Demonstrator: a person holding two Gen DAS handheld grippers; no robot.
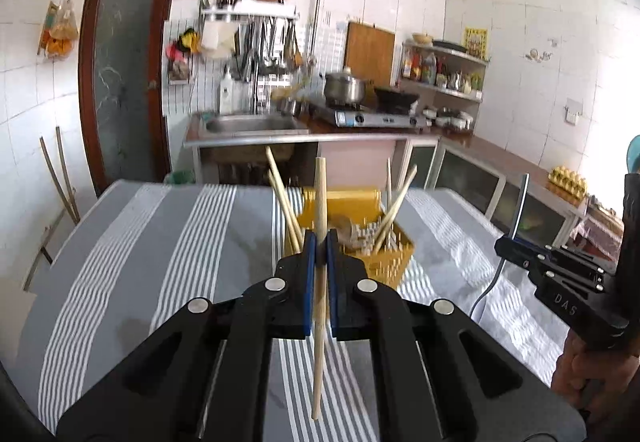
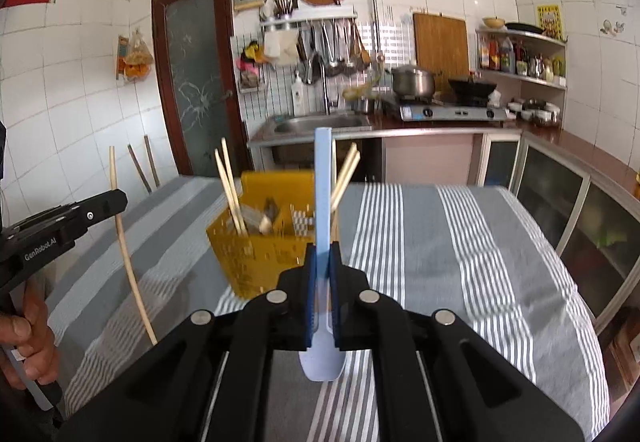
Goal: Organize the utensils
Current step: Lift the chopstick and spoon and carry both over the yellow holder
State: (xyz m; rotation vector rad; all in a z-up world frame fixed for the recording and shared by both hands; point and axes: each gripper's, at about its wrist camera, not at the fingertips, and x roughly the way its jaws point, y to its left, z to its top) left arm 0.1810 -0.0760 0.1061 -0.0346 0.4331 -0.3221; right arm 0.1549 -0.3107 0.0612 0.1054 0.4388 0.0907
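My left gripper is shut on a wooden chopstick, held nearly upright above the striped tablecloth, just in front of the yellow utensil basket. The basket holds several chopsticks. My right gripper is shut on a light blue spoon, handle up, bowl hanging below the jaws. The basket stands just ahead and to the left of it. The left gripper's body and its chopstick show at the left of the right wrist view; the right gripper's body shows at the right of the left wrist view.
The table carries a grey and white striped cloth. Behind it are a sink counter, a gas stove with a pot and wok, wall racks and a glazed door. Cabinets run along the right.
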